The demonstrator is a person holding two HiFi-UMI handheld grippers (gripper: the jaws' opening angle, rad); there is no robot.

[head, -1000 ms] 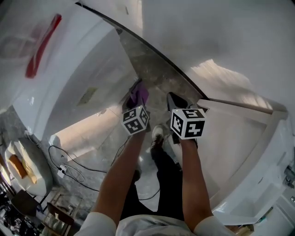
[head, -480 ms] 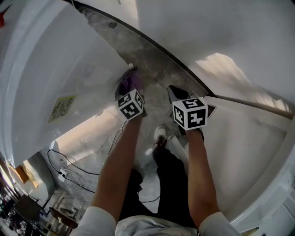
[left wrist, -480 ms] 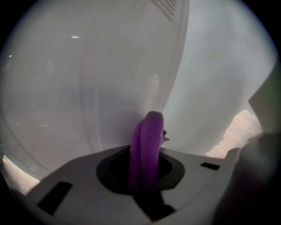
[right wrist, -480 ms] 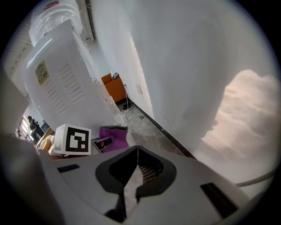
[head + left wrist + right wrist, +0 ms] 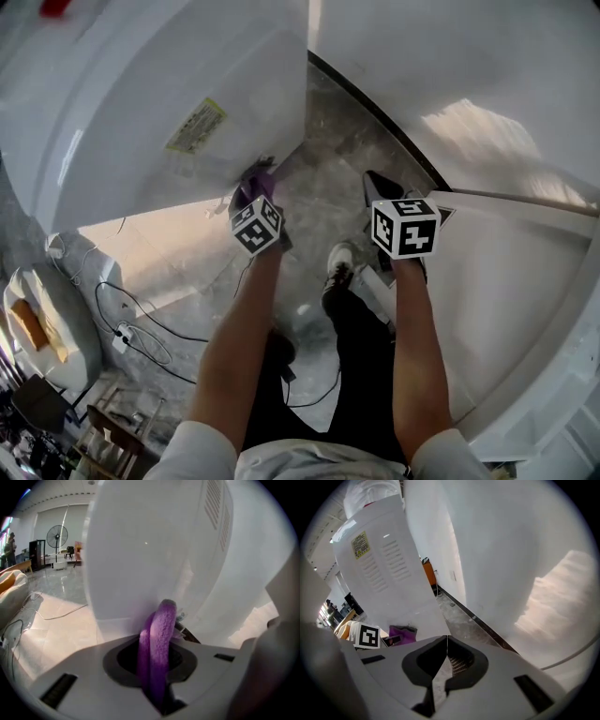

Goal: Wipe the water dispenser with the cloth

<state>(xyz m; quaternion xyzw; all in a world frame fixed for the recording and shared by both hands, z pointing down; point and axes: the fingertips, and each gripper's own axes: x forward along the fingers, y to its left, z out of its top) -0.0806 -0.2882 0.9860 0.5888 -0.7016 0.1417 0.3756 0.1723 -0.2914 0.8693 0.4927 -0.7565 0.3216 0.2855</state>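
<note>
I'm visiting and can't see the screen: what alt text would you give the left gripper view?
A folded purple cloth is clamped in the jaws of the left gripper and held up to the white water dispenser, which fills most of the view. Vent slots show at its upper right; a standing fan is far off at left.

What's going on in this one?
A person holds tongs in each hand beside a white water dispenser. The left tongs are shut on a folded purple cloth and hold it up to the dispenser's lower corner, where it appears to touch the casing. The right tongs are shut with nothing between them, held off to the side above the floor and touching nothing.
</note>
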